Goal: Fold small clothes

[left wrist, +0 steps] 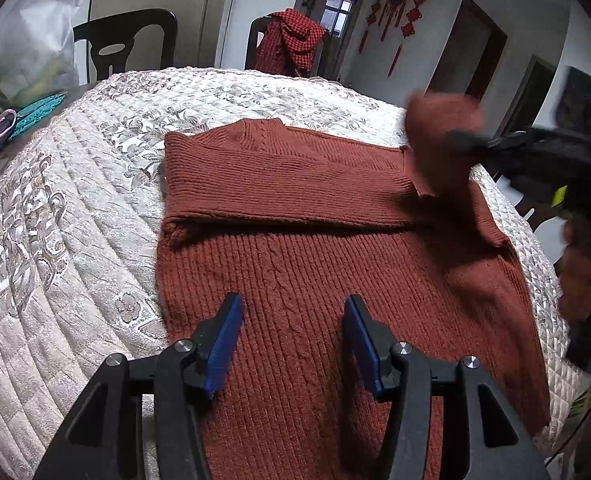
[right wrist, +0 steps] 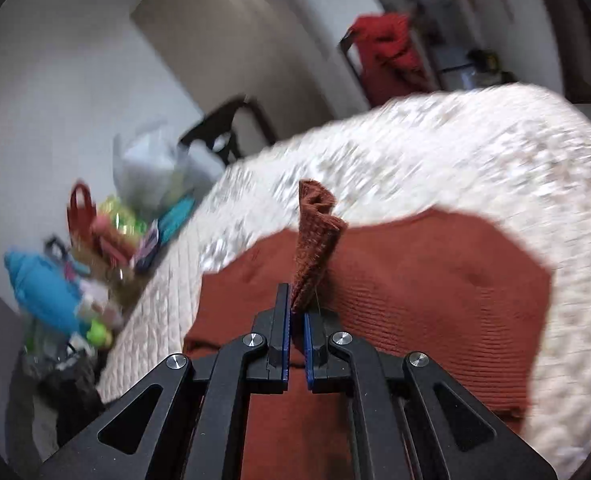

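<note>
Rust-red knit sweater [left wrist: 295, 240] lay flat on quilted white cover [left wrist: 75, 220], one sleeve already folded across the chest. Left gripper [left wrist: 293, 320] hovered over the hem, blue fingers [left wrist: 227, 340] spread, holding nothing. Right gripper [right wrist: 295, 312] pinched the other sleeve's cuff [right wrist: 315, 240], raised above the body

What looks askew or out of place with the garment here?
Only the rust-red ribbed knit sweater mid-fold: its right sleeve cuff is bunched and lifted off the quilted cream floral bedspread, pinched by the right gripper. Nothing looks damaged.
</note>
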Demonstrator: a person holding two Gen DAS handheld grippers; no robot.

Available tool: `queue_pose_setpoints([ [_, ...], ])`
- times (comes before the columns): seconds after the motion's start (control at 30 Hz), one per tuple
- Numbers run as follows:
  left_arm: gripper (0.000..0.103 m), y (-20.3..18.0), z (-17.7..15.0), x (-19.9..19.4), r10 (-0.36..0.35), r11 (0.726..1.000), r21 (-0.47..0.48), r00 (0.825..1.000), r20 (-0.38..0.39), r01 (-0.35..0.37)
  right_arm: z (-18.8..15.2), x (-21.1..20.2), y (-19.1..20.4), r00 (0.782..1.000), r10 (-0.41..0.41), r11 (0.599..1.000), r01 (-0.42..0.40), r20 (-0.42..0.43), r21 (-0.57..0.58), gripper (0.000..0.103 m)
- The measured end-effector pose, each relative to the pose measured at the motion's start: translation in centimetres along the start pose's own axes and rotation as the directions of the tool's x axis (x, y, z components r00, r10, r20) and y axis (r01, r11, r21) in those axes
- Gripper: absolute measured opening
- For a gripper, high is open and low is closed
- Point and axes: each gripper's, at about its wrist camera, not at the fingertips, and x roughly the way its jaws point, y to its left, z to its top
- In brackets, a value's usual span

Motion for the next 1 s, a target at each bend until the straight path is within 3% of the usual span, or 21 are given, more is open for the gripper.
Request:
queue_pose_setpoints([
  [0.07, 0.056, 0.0, 0.0, 0.0, -0.003, 1.000, -0.002, 1.000, 0.000, 0.003, -0.8, 2.7, 0.1, 0.995, 0.048, 0.999, -0.049, -0.089, -0.014, 0.007],
  [0.13, 0.056, 0.1, 0.0, -0.1, -0.007, 1.000, -0.004, 1.000, 0.001, 0.007, -1.7, 4.2, -0.1, 0.989, 0.047, 0.999, -0.049, -0.140, -0.011, 0.014],
  [0.3, 0.056, 0.2, 0.1, -0.7, -0.041, 0.999, -0.010, 0.999, -0.004, 0.041, -2.6, 1.2, -1.5, 0.987, 0.120, 0.993, -0.119, -0.102, 0.016, 0.014],
  [0.37, 0.056, 0.1, 0.9, -1.5, -0.091, 0.995, -0.027, 0.996, 0.008, 0.092, -2.6, -1.3, -2.3, 0.995, 0.085, 0.996, -0.086, -0.053, -0.012, 0.014],
  [0.47, 0.056, -1.2, 3.0, -1.7, -0.082, 0.997, 0.005, 0.996, 0.040, 0.082, -2.2, -3.4, -4.4, 1.000, -0.003, 1.000, 0.003, 0.003, 0.001, 0.014],
  [0.53, 0.056, -2.2, 4.3, -0.5, -0.111, 0.994, 0.021, 0.994, 0.006, 0.111, -2.2, -4.1, -6.3, 0.999, -0.037, 0.998, 0.036, 0.017, 0.048, 0.014],
  [0.67, 0.056, -4.2, 6.5, 3.3, -0.053, 0.995, 0.081, 0.997, -0.050, 0.057, -2.5, -4.3, -8.5, 0.997, -0.080, 0.993, 0.078, 0.020, 0.088, 0.014],
  [0.8, 0.047, -4.5, 6.9, 6.1, -0.045, 0.995, 0.088, 0.992, -0.118, 0.055, -2.2, -4.6, -9.8, 0.994, -0.106, 0.989, 0.103, 0.031, 0.107, 0.014],
  [0.93, 0.042, -4.6, 6.9, 6.2, -0.034, 0.994, 0.096, 0.994, -0.099, 0.044, -1.2, -4.5, -10.9, 0.984, -0.173, 0.979, 0.168, 0.037, 0.113, 0.014],
  [1.0, 0.031, -4.5, 6.9, 6.2, -0.047, 0.995, 0.082, 0.994, -0.099, 0.055, -0.9, -4.1, -11.5, 0.979, -0.201, 0.973, 0.196, 0.030, 0.120, 0.018],
])
